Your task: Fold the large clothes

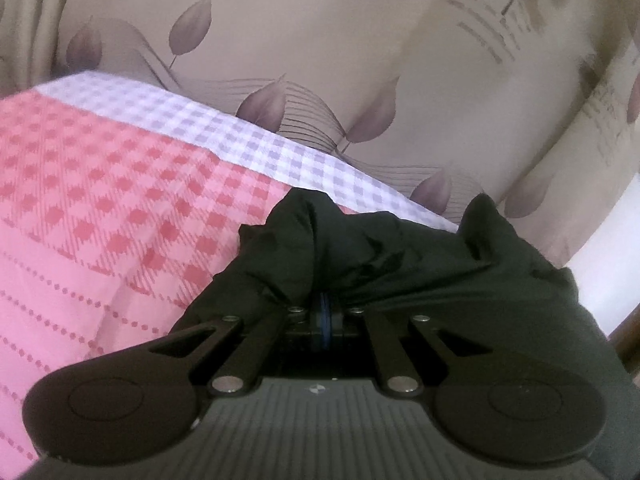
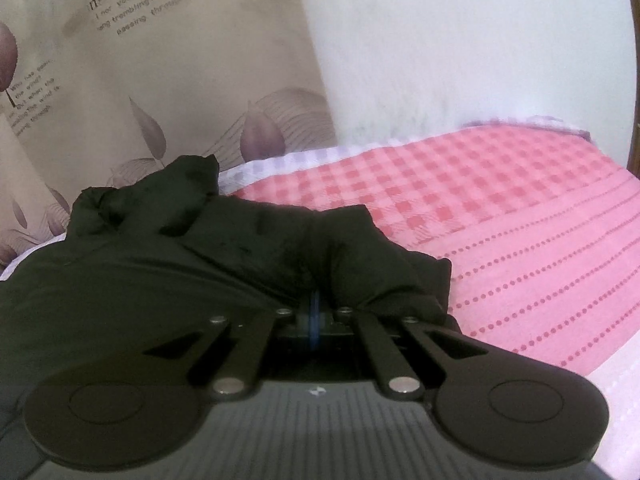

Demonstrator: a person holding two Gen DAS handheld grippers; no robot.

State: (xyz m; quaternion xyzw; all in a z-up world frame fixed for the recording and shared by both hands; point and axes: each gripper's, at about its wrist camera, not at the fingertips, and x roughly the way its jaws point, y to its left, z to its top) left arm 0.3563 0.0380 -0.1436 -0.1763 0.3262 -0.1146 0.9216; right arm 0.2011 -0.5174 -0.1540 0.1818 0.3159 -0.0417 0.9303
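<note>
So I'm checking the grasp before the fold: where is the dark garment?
The dark garment is bunched in both grippers, left gripper and right gripper, over the pink checked bedspread, near the leaf-print curtain.

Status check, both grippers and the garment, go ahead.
Left gripper shut on black garment. Right gripper shut on it too. Garment bunched over pink checked bedspread. Nothing blocking.

You're looking at a pink checked bedsheet (image 1: 100, 200) with a lilac edge, a leaf-print curtain (image 2: 160, 80) hanging behind, white wall (image 2: 460, 40) beside it.
</note>
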